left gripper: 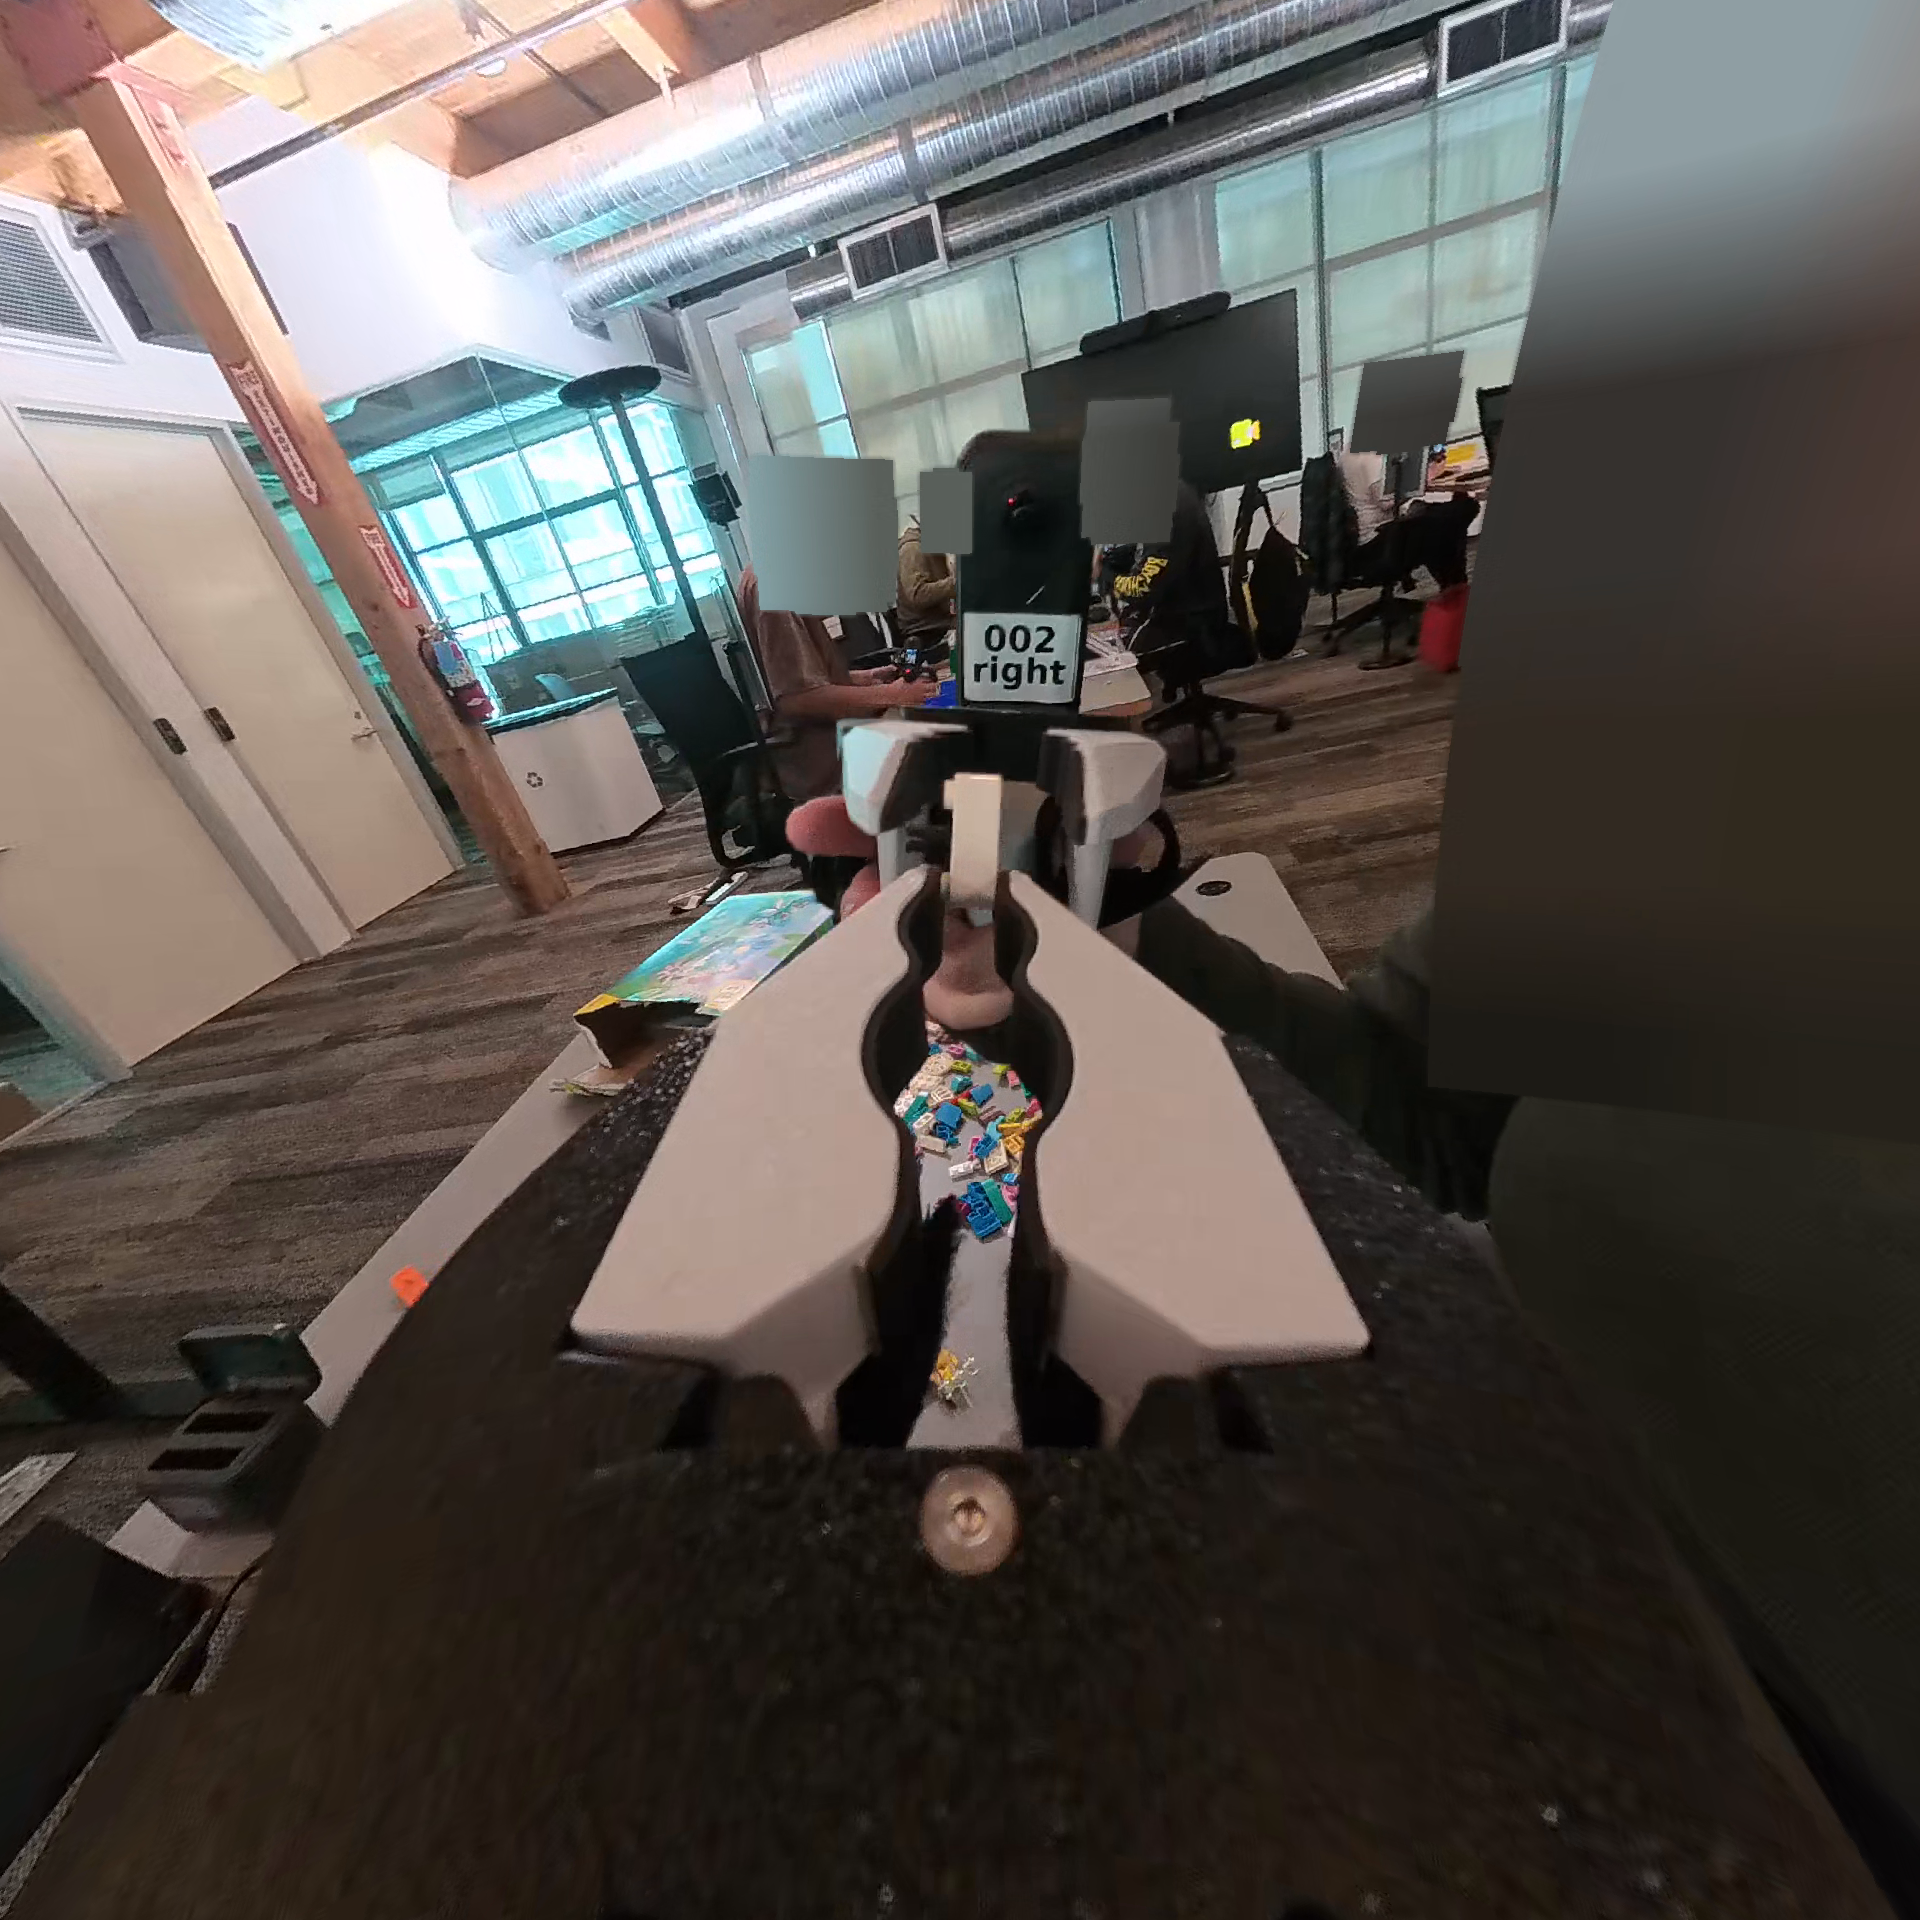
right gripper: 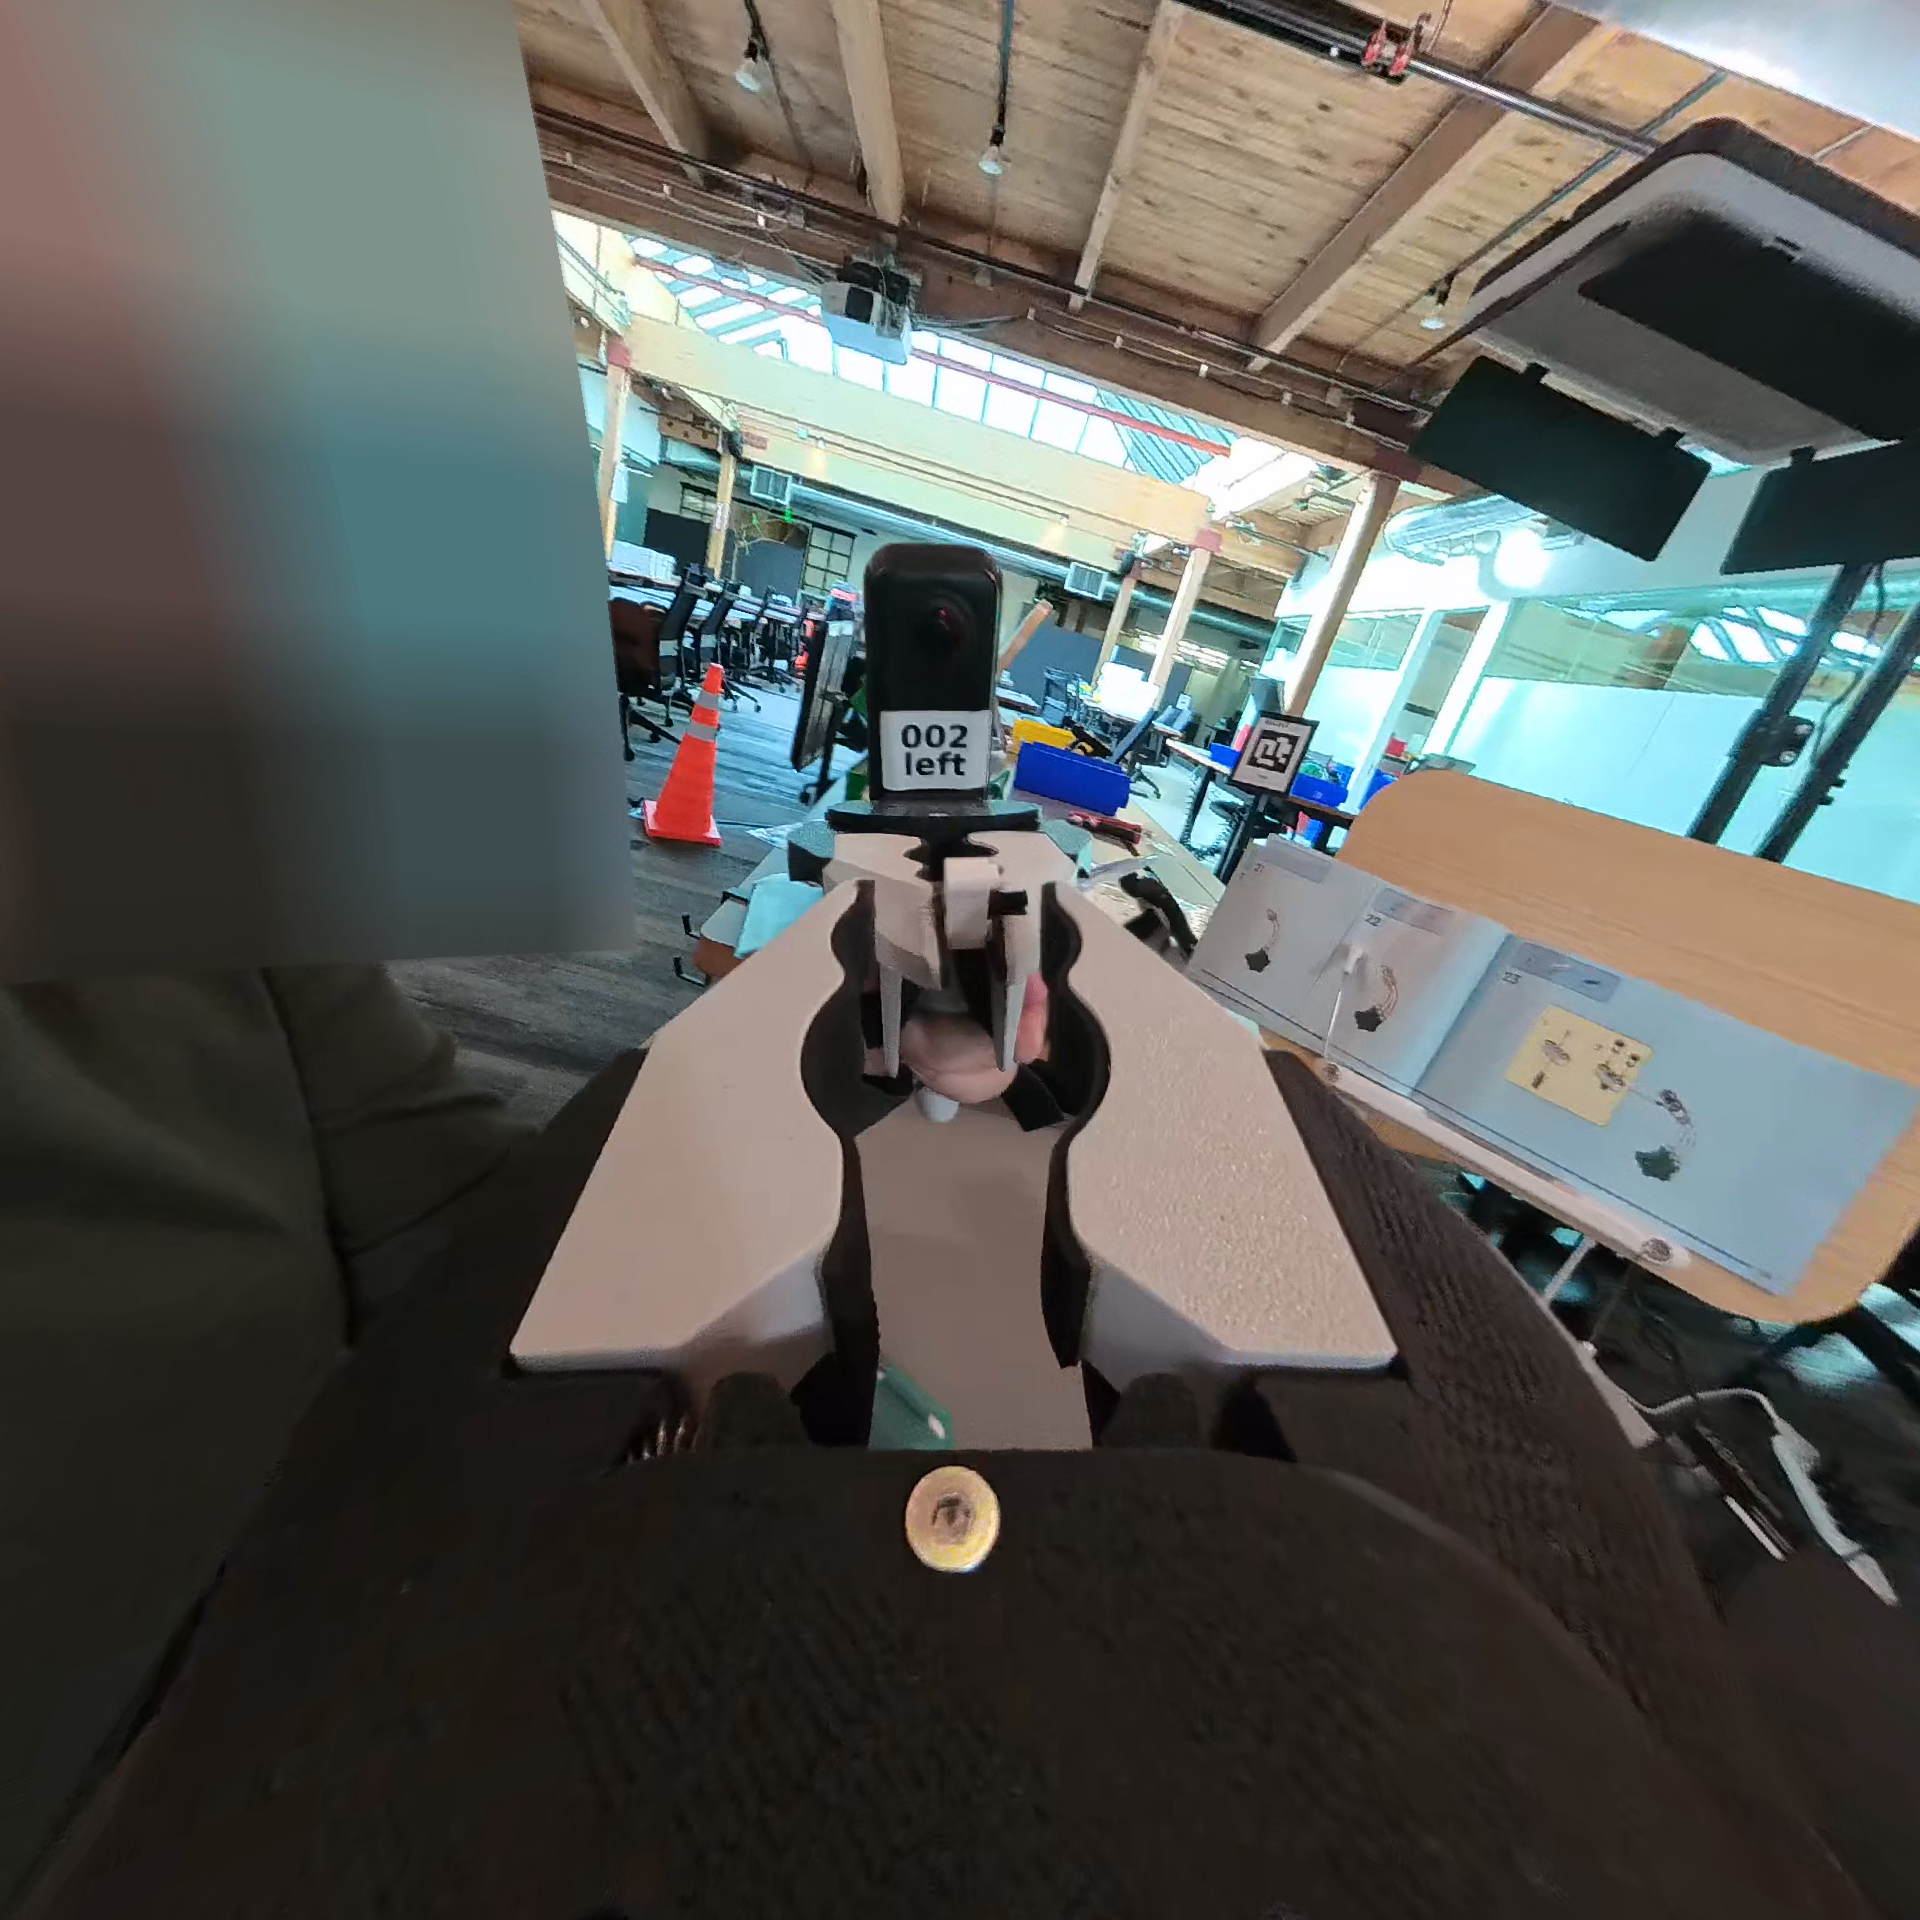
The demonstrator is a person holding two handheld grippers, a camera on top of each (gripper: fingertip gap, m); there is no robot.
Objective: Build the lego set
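Note:
My left gripper point(left gripper: 968, 896) is shut at its tips on the lower end of a small white curved lego piece point(left gripper: 975, 831), held up in the air above the table. My right gripper point(left gripper: 997, 792) faces it head on, jaws open, one finger on each side of the piece without touching it. In the right wrist view my right gripper point(right gripper: 951, 902) is open around the white piece point(right gripper: 966, 896). A pile of loose coloured lego pieces point(left gripper: 977, 1127) lies on the grey table point(left gripper: 1247, 899) below, seen between my left fingers point(left gripper: 790, 1122).
A colourful lego box point(left gripper: 717, 956) lies at the table's left edge, with an orange piece point(left gripper: 408, 1285) nearer me. A small yellow piece point(left gripper: 951, 1377) lies close below. The open instruction booklet point(right gripper: 1558, 1039) rests on a tilted wooden board point(right gripper: 1683, 914) at right. A person's hand point(left gripper: 831, 831) grips the right gripper. Left and right tips are no more than a few centimetres apart.

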